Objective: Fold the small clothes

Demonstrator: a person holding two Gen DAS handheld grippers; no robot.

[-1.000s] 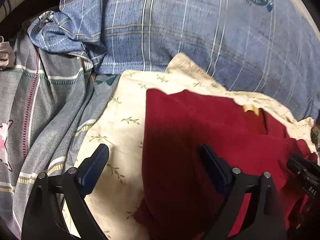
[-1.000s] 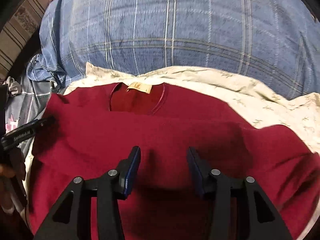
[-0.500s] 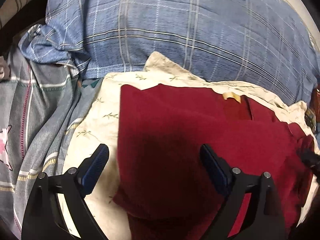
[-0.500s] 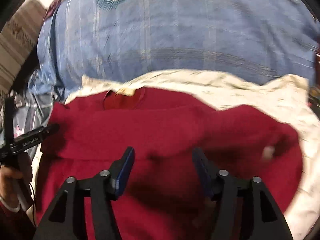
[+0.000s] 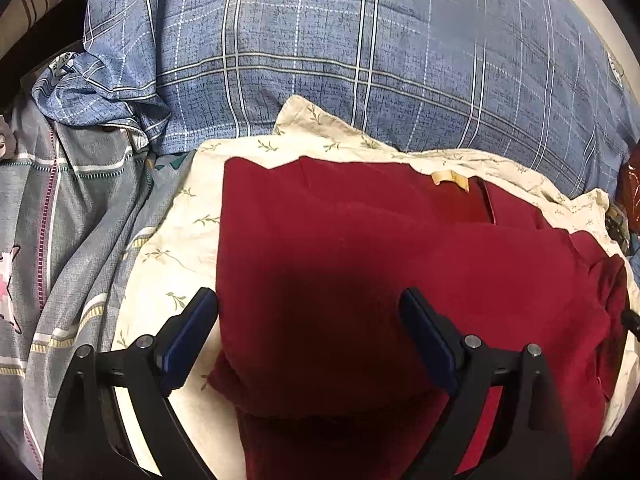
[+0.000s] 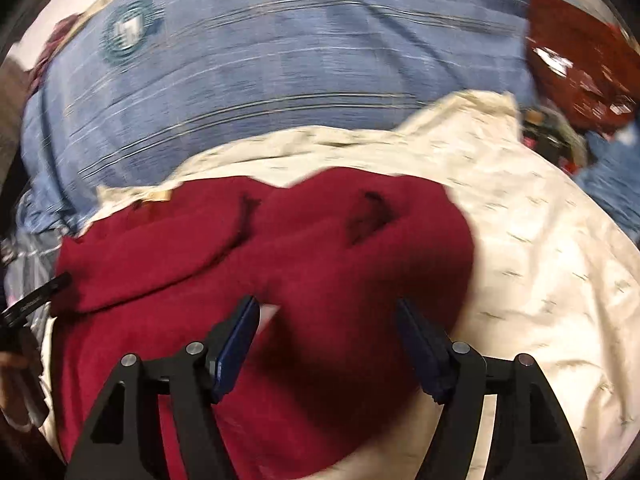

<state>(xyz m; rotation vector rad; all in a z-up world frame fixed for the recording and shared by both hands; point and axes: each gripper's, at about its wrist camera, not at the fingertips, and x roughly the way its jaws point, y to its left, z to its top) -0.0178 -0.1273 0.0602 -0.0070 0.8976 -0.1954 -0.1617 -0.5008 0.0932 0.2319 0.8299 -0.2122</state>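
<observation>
Jaws of the right gripper (image 6: 326, 346) stand wide and have just been opening; the dark red garment (image 6: 280, 264) lies below and between them, but neither blue pad presses on it, so nothing is held. Jaws of the left gripper (image 5: 308, 338) also stand wide apart, with the left pad over the garment's left edge and the right pad over its middle; no cloth is pinched. The garment (image 5: 380, 264) lies spread on a cream floral cloth (image 5: 172, 248), which shows as a border along its left, far and right sides. In the left wrist view the neck opening with its tan label (image 5: 448, 178) sits at the far side, right of centre, and the left edge forms a straight folded line. In the right wrist view, which is blurred, the right side of the garment is bunched into rounded humps rather than lying flat. Beyond the cream cloth lies a blue plaid cover (image 5: 360, 60); a grey striped fabric (image 5: 68, 220) lies at the left. The step in hand appears to be a release after a fold across the body, with the right side not yet squared. The next move probably calls for a fresh grip on the bunched right edge and a flat fold toward the centre, without dragging the cream cloth beneath.
</observation>
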